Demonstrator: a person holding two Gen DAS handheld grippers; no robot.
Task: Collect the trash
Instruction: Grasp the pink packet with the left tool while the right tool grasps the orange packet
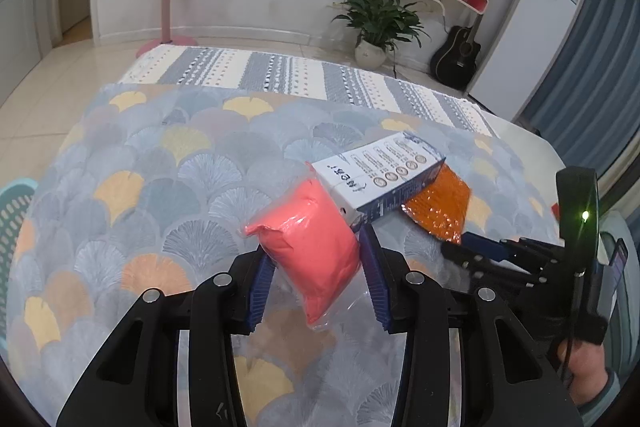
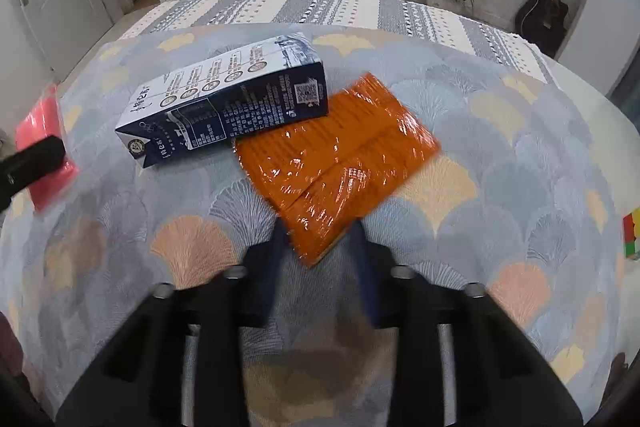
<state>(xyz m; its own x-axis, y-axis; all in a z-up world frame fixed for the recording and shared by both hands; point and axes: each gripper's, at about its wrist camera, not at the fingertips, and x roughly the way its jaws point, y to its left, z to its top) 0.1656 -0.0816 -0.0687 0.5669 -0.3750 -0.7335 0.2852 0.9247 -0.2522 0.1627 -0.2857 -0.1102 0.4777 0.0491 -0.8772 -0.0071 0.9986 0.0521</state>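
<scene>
Left gripper (image 1: 318, 267) clamps pink bag (image 1: 308, 247); right gripper (image 2: 320, 243) pinches orange packet (image 2: 340, 159) corner – carton (image 2: 224, 103) untouched – nothing binned yet.

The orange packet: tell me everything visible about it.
The orange packet is a flat, rectangular pack in glossy, crinkled clear wrap. It lies flat on the patterned tablecloth, turned diagonally, its far corner tucked under the blue-and-white carton. Its near corner sits between the fingers of the right hand-held gripper.

White walls, tiled floor (image 1: 36, 99), potted plant (image 1: 378, 21), guitar (image 1: 458, 55), fridge (image 1: 532, 27).
</scene>
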